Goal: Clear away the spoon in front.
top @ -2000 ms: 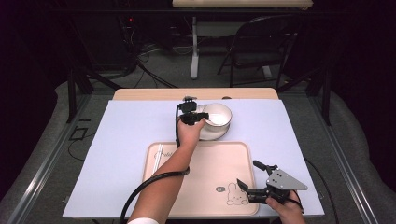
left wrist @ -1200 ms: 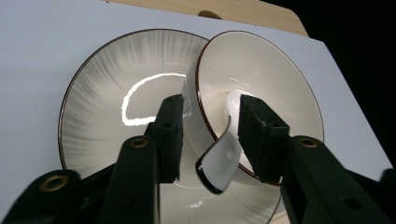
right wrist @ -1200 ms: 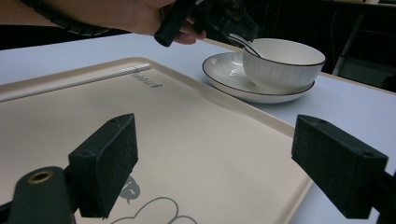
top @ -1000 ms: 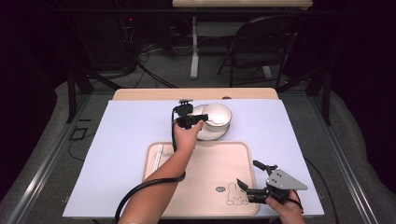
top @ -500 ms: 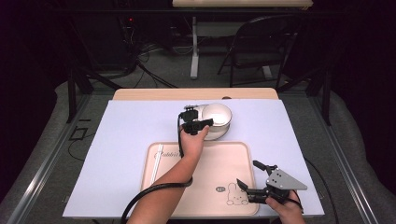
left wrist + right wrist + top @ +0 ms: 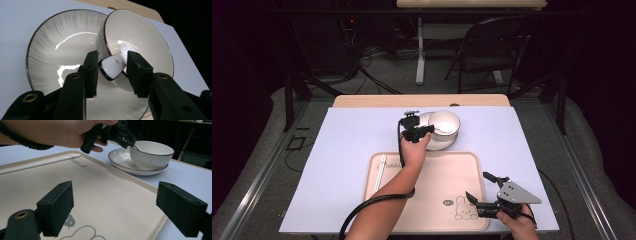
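Left hand-held gripper [image 6: 111, 71], jaws just closing, brackets the white spoon handle [image 6: 112, 67] at the bowl [image 6: 140, 42] rim without clamping; right hand-held gripper [image 6: 115, 207] open.

Left forearm reaching forward over the table, left gripper [image 6: 428, 131] angled right, its jaws just been closing with a white handle between the pads, right gripper [image 6: 481, 194] low at the near edge, 2 jaws spread wide

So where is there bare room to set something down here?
Most of the tray is bare, between the left forearm and the right tongs over its rabbit print. The mat left of the plate is free too. It is crowded at the bowl, where the left tongs straddle a spoon handle.
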